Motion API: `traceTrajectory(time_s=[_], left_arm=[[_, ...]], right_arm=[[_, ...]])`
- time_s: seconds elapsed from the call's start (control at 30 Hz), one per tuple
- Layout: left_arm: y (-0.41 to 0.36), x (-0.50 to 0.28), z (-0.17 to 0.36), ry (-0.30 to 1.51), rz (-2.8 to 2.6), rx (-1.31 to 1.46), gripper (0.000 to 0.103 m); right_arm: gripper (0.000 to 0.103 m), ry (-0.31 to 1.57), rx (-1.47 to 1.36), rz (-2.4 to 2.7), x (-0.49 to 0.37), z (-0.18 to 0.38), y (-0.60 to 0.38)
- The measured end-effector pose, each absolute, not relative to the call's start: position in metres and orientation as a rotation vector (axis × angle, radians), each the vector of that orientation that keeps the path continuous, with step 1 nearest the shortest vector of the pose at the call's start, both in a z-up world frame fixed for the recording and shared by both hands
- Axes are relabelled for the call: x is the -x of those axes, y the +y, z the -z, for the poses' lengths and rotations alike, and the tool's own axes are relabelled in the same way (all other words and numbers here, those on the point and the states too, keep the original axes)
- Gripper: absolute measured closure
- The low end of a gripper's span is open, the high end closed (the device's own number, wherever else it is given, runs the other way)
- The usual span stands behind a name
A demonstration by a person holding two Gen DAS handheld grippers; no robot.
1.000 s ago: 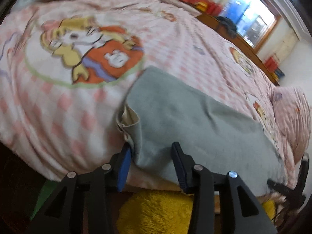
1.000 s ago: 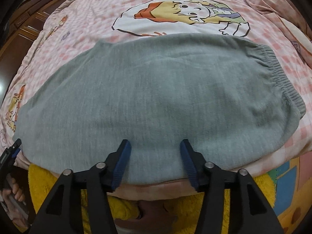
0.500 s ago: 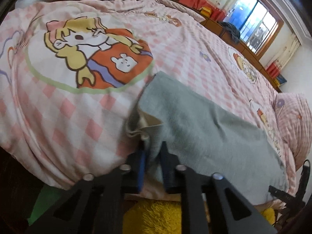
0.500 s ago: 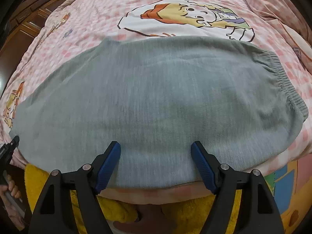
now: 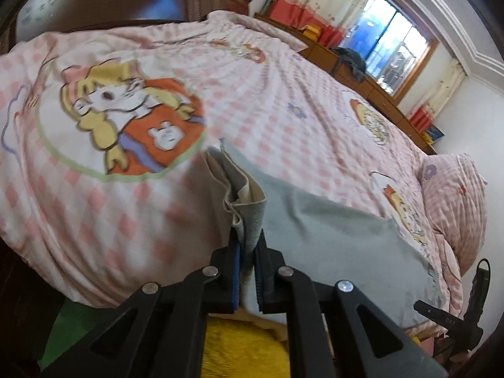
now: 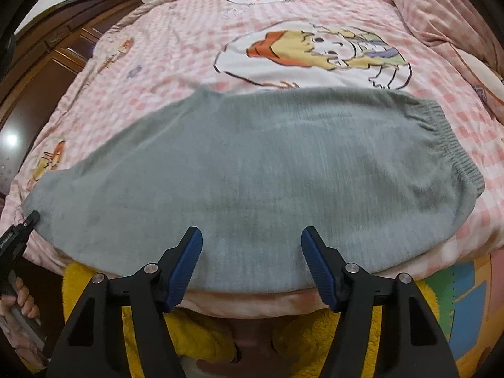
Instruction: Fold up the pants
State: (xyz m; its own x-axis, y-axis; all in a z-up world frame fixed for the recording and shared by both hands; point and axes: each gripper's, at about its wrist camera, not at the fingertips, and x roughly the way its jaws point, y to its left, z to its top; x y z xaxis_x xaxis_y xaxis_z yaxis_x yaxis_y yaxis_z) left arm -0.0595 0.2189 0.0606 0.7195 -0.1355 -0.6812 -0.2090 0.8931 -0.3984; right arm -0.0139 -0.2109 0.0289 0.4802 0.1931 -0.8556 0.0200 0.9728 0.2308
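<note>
Grey pants (image 6: 258, 170) lie folded lengthwise across the near edge of a bed, with the ribbed waistband (image 6: 447, 145) at the right and the leg cuffs at the left. My left gripper (image 5: 249, 252) is shut on the cuff end of the pants (image 5: 250, 220) and lifts it, so the cream lining shows. My right gripper (image 6: 250, 252) is open and empty, with its jaws wide apart just above the pants' near edge. The left gripper's tip also shows in the right wrist view (image 6: 19, 230).
The bed carries a pink checked quilt with cartoon prints (image 6: 308, 47). A pink pillow (image 5: 453, 201) lies at the head. Dark wooden cabinets (image 6: 63, 56) stand beyond the bed. A yellow fuzzy cloth (image 6: 201, 340) hangs below the bed edge. A window (image 5: 387, 47) is on the far wall.
My left gripper closed on the pants' cuff end and has raised it off the bed. My right gripper opened wider and stayed near the pants' front edge.
</note>
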Motion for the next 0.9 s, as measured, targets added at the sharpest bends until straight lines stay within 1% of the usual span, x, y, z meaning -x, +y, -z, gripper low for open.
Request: traceTrajectory(time_s=[0.13, 0.33, 0.5, 0.63, 0.77, 0.9], left_arm=[[0.191, 0.055, -0.081, 0.744, 0.023, 0.413, 0.096], [0.143, 0.045, -0.093, 0.756, 0.134, 0.349, 0.096], [0.102, 0.033, -0.077, 0.827, 0.213, 0.306, 0.096], [0.077, 0.025, -0.051, 0.907, 0.244, 0.27, 0.096], [0.071, 0.02, -0.029, 0.974, 0.243, 0.281, 0.096], [0.073, 0.02, -0.025, 0.978, 0.247, 0.302, 0.096]], right_arm=[[0.036, 1.053, -0.201, -0.117, 0.015, -0.032, -0.209], [0.036, 1.054, -0.2, -0.151, 0.013, -0.029, -0.203], [0.036, 1.057, -0.215, -0.194, 0.009, -0.027, -0.199], [0.036, 1.083, -0.234, -0.235, 0.002, -0.021, -0.193], [0.036, 1.127, -0.254, -0.282, -0.009, -0.015, -0.181], [0.036, 1.141, -0.286, -0.333, -0.021, -0.019, -0.165]])
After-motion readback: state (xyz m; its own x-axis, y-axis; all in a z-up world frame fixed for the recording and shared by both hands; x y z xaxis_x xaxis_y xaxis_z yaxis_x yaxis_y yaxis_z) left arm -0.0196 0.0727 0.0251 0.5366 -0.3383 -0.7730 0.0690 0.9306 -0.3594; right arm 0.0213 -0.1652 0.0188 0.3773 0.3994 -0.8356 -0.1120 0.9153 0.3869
